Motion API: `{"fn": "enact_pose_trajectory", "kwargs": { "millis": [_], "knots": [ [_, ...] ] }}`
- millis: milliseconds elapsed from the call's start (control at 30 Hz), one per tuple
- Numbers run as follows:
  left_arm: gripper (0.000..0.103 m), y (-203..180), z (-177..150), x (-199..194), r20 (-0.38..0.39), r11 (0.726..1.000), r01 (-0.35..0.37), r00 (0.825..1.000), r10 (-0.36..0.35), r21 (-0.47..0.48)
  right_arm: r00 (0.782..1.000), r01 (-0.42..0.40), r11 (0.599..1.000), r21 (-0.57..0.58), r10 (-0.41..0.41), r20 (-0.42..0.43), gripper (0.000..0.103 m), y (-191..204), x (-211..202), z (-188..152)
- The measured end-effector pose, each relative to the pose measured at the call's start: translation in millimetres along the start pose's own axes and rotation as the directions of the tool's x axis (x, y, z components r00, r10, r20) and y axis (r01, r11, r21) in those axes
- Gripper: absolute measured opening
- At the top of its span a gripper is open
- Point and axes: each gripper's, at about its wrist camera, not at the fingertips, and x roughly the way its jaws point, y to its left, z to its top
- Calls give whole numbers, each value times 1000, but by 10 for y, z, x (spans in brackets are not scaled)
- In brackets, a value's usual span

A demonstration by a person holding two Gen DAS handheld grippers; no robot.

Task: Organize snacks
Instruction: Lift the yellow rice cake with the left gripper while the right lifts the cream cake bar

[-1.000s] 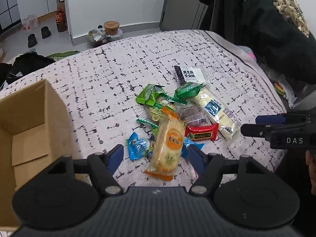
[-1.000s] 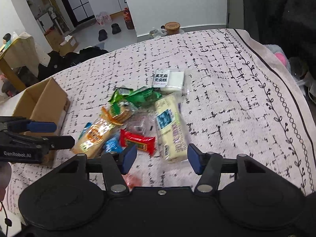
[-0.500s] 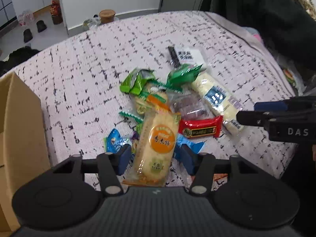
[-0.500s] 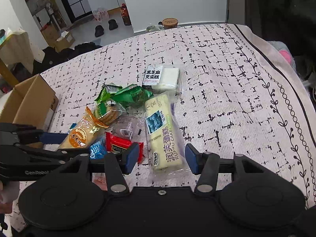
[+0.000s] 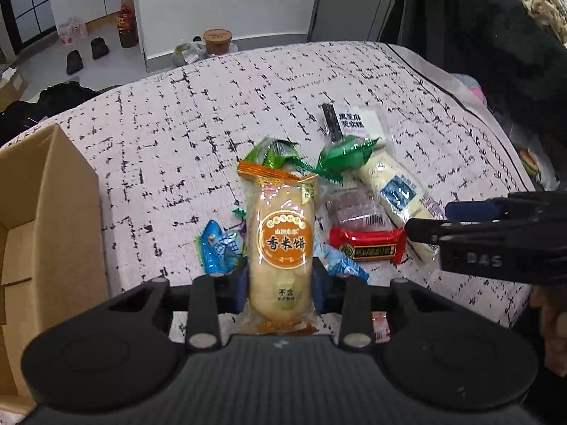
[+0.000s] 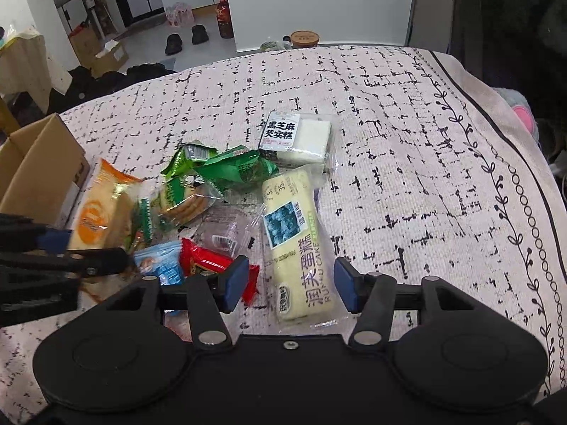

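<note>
My left gripper (image 5: 280, 283) is shut on an orange rice-cracker packet (image 5: 280, 244), lifted off the pile; the packet also shows in the right wrist view (image 6: 99, 209). My right gripper (image 6: 288, 283) is open, its jaws on either side of the near end of a long pale cake bar (image 6: 296, 244), which also shows in the left wrist view (image 5: 393, 191). Beside it lie a red bar (image 6: 209, 262), blue packets (image 6: 161, 262), green packets (image 6: 226, 166), a clear wrapper (image 6: 226, 230) and a white sesame-cake pack (image 6: 297, 138). An open cardboard box (image 5: 42, 233) stands at the left.
The snacks lie on a white, black-flecked cloth (image 6: 407, 163) over a table. Dark coats (image 5: 478, 17) hang at the back right. Shoes (image 6: 184, 39), a bottle (image 6: 225, 17) and boxes are on the floor beyond the far edge.
My left gripper has closed on the orange rice-cracker packet and lifted it. My right gripper has moved forward and down over the long cake bar, still open.
</note>
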Motion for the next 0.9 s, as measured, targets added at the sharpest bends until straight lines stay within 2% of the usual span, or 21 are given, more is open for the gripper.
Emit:
{"fn": "enact_pose_trajectory", "kwargs": {
  "millis": [67,100,133,267,400,600,767,833,867,900],
  "knots": [
    [34,10,-1,-17,3,1000,-3,1000,3,-2,1000,0,1000,2,1,-26,46,-1,60,-8],
    [34,16,-9,-24,4,1000,1,1000,-1,-7,999,10,1000,7,-10,-39,35,-10,78,-20],
    [34,27,-17,-34,4,1000,6,1000,-6,-12,999,23,1000,7,-23,-42,29,-14,74,-28],
    [34,60,-75,-66,5,999,9,1000,-8,-32,999,23,999,30,-22,-40,17,-30,-11,-46],
    [34,106,-128,-106,10,999,10,1000,-9,-43,1000,-10,999,41,11,-16,5,18,-142,-73],
    [34,186,-152,-210,34,997,29,999,-26,-68,999,-34,998,61,35,-7,2,70,-247,-107],
    [34,213,-171,-263,42,996,39,998,-36,-78,999,4,999,46,-2,-38,0,92,-365,-240],
    [34,208,-178,-270,42,996,44,998,-41,-78,996,75,997,-5,-75,-39,4,150,-373,-278],
    [34,206,-182,-271,42,996,45,998,-42,-75,994,101,995,-24,-102,-31,10,179,-374,-283],
    [34,202,-186,-272,40,996,46,998,-43,-72,994,105,994,-36,-106,-28,21,200,-362,-279]
  ]
}}
